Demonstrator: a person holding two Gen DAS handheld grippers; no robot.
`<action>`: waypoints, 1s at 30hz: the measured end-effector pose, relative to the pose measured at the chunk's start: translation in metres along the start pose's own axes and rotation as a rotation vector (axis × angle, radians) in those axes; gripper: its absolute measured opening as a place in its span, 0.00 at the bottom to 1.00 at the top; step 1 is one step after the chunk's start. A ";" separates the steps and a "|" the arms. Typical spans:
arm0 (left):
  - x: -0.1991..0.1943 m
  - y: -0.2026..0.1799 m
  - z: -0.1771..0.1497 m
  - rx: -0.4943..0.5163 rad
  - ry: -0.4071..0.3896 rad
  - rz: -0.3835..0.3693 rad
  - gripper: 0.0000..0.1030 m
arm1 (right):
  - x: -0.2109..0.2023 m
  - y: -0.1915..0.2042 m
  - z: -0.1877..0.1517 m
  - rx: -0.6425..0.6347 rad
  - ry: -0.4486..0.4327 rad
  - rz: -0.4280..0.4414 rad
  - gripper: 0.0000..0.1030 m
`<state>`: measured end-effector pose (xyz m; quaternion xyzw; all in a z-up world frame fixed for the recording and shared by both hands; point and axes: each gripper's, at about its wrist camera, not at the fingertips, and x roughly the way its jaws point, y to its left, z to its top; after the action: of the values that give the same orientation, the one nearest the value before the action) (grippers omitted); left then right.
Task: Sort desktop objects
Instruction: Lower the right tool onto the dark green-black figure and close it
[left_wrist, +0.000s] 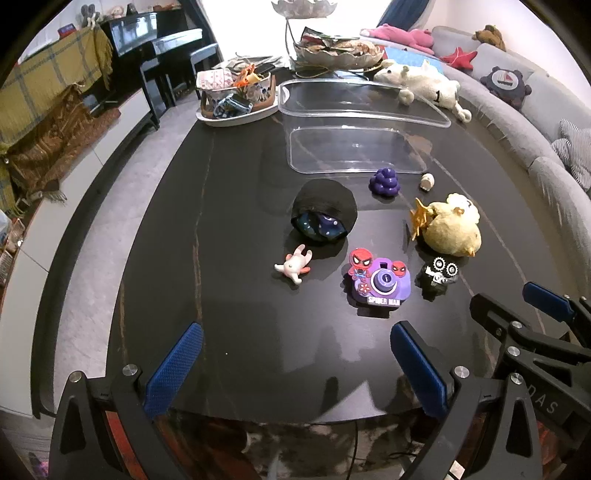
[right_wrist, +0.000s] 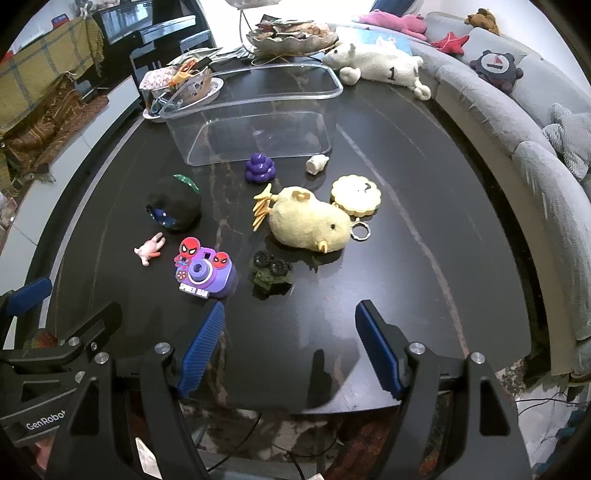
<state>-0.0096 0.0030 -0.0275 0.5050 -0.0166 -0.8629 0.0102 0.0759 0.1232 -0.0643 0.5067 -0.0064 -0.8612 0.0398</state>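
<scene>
Toys lie scattered on the dark table: a purple Spider-Man camera, a pink figurine, a black cap, purple grapes, a yellow chick plush, an upturned dark green toy car, a small white figurine and a cookie keychain. Behind them stands a clear plastic bin with nothing in it. My left gripper hovers open over the near table edge, short of the camera. My right gripper is open just short of the car, nothing between its pads.
A tray of oddments, a leaf-shaped dish stand and a white plush animal sit at the table's far end. A grey sofa curves along the right. A piano and covered furniture stand at the left.
</scene>
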 end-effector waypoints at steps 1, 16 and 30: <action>0.002 0.000 0.000 0.000 0.003 -0.005 0.97 | 0.003 0.000 0.000 0.004 0.004 0.010 0.70; 0.027 -0.006 0.006 0.020 0.032 0.012 0.97 | 0.033 0.000 0.004 -0.017 0.024 0.018 0.63; 0.053 -0.006 0.015 0.001 0.065 -0.004 0.97 | 0.054 0.000 0.011 -0.028 0.035 0.041 0.54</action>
<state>-0.0485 0.0072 -0.0667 0.5327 -0.0156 -0.8461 0.0087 0.0398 0.1184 -0.1061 0.5210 -0.0040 -0.8511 0.0647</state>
